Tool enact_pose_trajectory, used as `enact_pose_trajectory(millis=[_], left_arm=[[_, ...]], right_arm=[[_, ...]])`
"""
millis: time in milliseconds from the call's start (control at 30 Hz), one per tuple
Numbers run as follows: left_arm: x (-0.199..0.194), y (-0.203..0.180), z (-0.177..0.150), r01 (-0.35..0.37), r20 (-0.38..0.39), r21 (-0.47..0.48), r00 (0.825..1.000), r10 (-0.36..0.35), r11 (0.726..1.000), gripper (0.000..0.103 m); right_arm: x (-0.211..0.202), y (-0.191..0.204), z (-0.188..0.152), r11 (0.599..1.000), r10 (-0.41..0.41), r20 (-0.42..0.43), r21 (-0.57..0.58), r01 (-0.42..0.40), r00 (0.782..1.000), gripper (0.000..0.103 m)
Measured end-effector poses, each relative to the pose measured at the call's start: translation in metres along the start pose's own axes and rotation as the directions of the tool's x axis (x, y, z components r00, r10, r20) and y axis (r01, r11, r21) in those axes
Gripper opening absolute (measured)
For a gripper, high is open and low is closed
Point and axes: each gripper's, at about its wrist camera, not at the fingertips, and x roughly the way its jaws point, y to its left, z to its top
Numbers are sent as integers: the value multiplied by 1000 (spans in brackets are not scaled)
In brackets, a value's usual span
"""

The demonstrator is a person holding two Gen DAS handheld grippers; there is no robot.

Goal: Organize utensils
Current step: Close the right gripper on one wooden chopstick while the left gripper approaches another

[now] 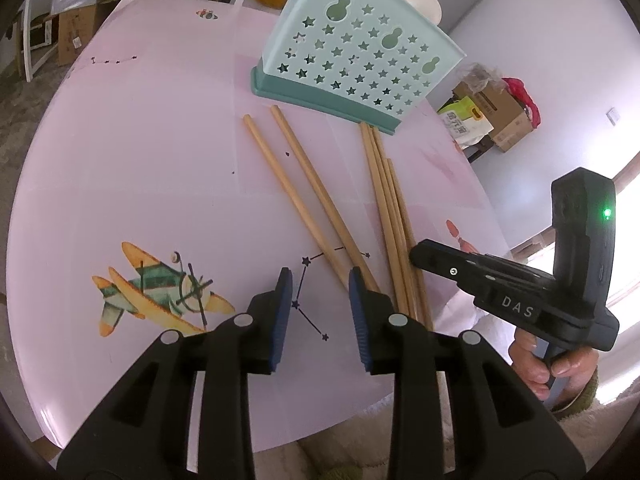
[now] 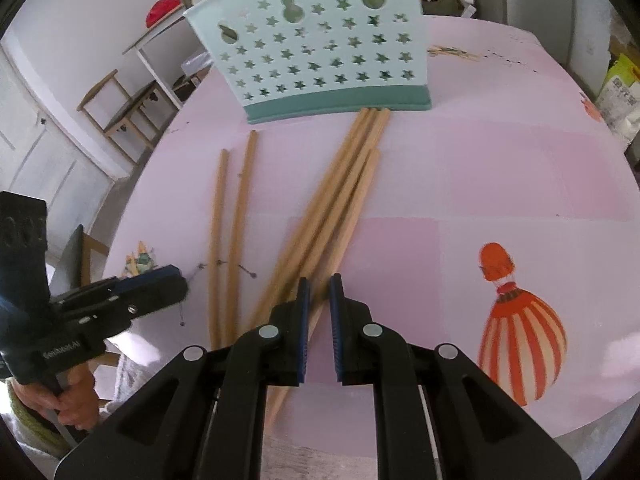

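Note:
Several wooden chopsticks lie on the pink table: a pair (image 1: 304, 196) (image 2: 232, 216) and a bundle (image 1: 394, 220) (image 2: 328, 208) whose far tips touch the base of a mint-green utensil holder with star holes (image 1: 356, 56) (image 2: 320, 48). My left gripper (image 1: 320, 280) is open and empty, hovering over the near ends of the pair. My right gripper (image 2: 319, 284) is open with a narrow gap, empty, over the near ends of the bundle; it also shows in the left wrist view (image 1: 424, 256).
The round pink table (image 1: 140, 168) has printed pictures: a plane (image 1: 160, 292) and a striped balloon (image 2: 516, 328). A small pile of toothpicks (image 2: 452, 52) lies behind the holder. Chairs, boxes and bags stand around the table.

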Motion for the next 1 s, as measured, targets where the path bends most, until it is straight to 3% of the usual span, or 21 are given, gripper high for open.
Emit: enact_pose_trajectory(millis=[533,733,833,867,933,1000], left_arm=[[13,-8,16,-77,33,31,997,76,997,27],[22,-18,26,-148,41,69,988,146,987,27],[27,-24,29,-218,57,106,975,213,970,27],[28,-26,30,-245,64,123,969,238,962,26],[28,-28,29,-289,77,141,957,280,947,14],[26,-24,29,-284,72,130,958,277,950,10]], right_arm=[[0,-27,9,998,-67,49,-2,68,997,8],[0,-28,10,998,-66,60,-3,66,996,8],[1,-27,10,997,-70,67,-11,71,995,8],[1,-27,9,997,-72,70,-17,73,995,8],[0,-25,9,996,-81,74,-28,83,994,8],[-1,-26,7,995,-88,76,-40,92,993,7]])
